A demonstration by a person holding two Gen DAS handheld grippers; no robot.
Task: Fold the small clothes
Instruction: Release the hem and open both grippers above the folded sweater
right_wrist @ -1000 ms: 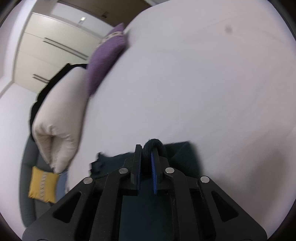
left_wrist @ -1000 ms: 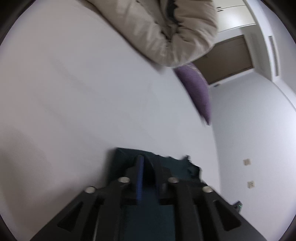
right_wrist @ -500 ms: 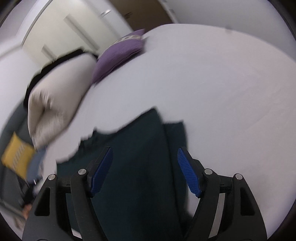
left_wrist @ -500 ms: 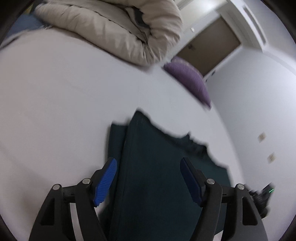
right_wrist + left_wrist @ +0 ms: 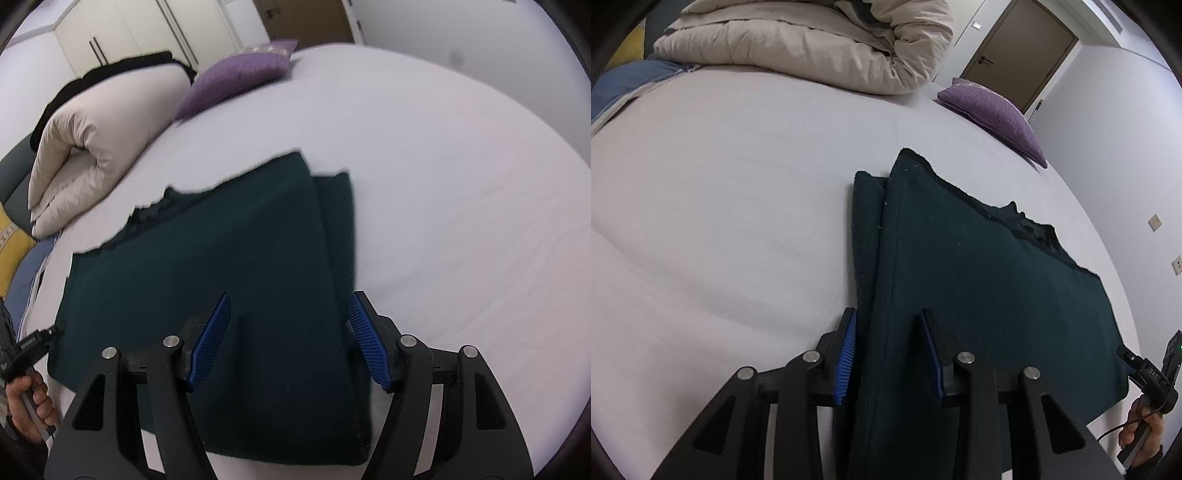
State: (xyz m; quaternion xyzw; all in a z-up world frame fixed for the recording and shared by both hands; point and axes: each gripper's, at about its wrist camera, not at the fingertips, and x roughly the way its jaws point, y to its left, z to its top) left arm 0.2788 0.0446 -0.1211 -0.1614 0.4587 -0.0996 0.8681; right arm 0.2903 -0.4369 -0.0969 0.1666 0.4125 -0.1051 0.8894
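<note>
A dark green garment [image 5: 979,280] lies folded flat on the white bed [image 5: 720,206]; it also shows in the right wrist view [image 5: 229,251]. A folded sleeve part sticks out along its outer side in each view. My left gripper [image 5: 888,350] is open and empty, its blue pads astride the garment's left folded edge. My right gripper [image 5: 290,339] is open and empty above the garment's right side. The right gripper shows at the left wrist view's right edge [image 5: 1145,373].
A rolled beige duvet [image 5: 827,44] and a purple cushion [image 5: 993,110] lie at the far end of the bed. A blue cloth [image 5: 624,81] and a yellow cushion [image 5: 9,240] are beside the bed. Wardrobes and a brown door stand behind.
Both grippers were shut on the garment's edge one second ago. They have opened, let it go and drawn back and up, leaving the garment folded on the bed.
</note>
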